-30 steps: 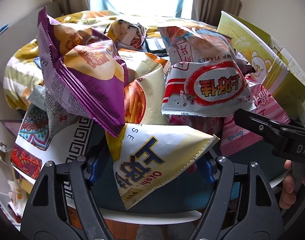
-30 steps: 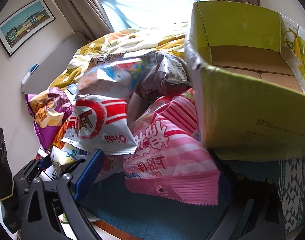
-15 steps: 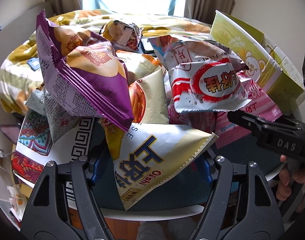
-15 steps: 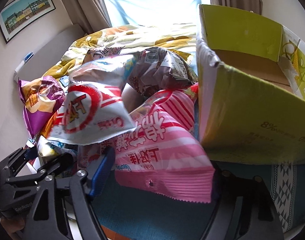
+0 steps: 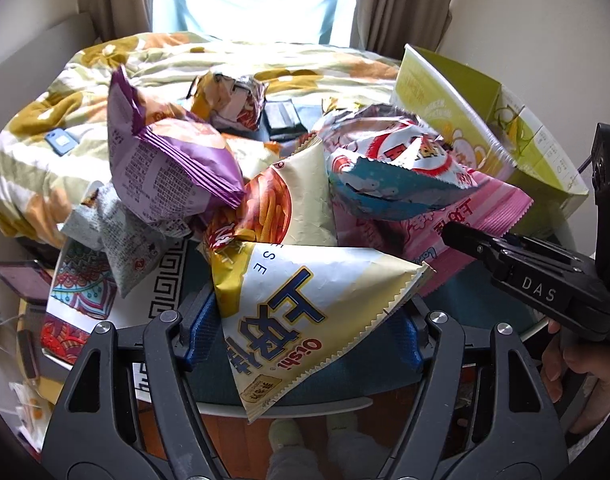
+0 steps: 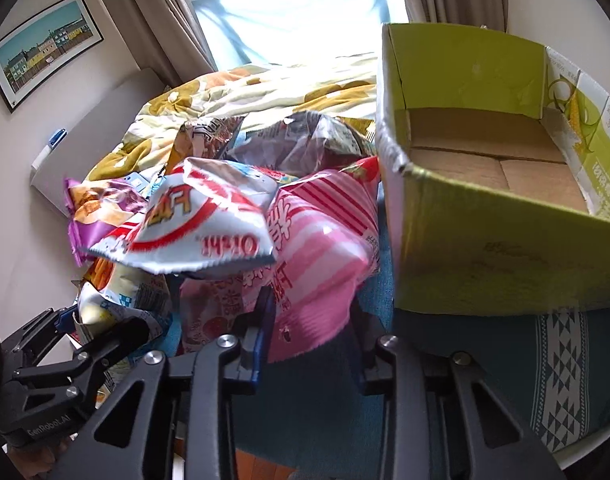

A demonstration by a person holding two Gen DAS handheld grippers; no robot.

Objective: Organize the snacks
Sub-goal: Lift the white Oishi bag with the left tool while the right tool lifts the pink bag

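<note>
Pink-striped snack bag [image 6: 325,240], purple chip bag [image 5: 169,160], cream-and-blue bag [image 5: 305,312], lime-green box [image 6: 485,248], teal patterned cloth [image 6: 561,372]

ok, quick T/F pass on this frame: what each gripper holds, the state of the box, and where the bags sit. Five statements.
1. The right gripper is closed on the pink striped bag. True; its jaws have just been closing and the bag's lower edge sits between them.
2. The green cardboard box already holds several snack bags. False; only its bare cardboard floor shows inside.
3. The left gripper holds the cream and yellow Oishi bag. True.
4. The purple bag lies inside the box. False; it sits in the pile on the left of the left wrist view.
5. The red and white Oishi bag lies under the pink bag. False; it rests on top.
</note>
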